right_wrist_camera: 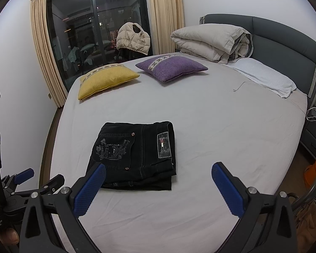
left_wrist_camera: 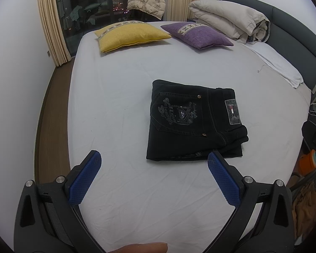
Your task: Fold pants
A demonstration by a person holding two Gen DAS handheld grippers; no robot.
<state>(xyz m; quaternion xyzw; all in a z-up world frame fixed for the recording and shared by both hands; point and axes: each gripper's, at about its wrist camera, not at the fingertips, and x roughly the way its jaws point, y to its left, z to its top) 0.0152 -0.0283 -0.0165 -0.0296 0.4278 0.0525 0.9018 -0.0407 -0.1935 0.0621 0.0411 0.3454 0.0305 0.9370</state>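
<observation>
Bedroom, bed point(left_wrist_camera: 120, 126) with pale sheet: 1 pair black pants point(left_wrist_camera: 193, 120), folded compact, mid-mattress. Left gripper point(left_wrist_camera: 153, 158) and right gripper point(right_wrist_camera: 158, 168): fingers spread, empty. Folding apparently complete.

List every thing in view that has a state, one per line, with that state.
Black pants: folded into a compact stack, flat on the bed, held by neither gripper.
Left gripper: open, fingers spread, empty.
Right gripper: open, fingers spread, empty.
Beige duvet: folded, by the headboard.
Yellow cushion: lying flat.
Purple cushion: lying flat.
Curtains: drawn aside.
</observation>
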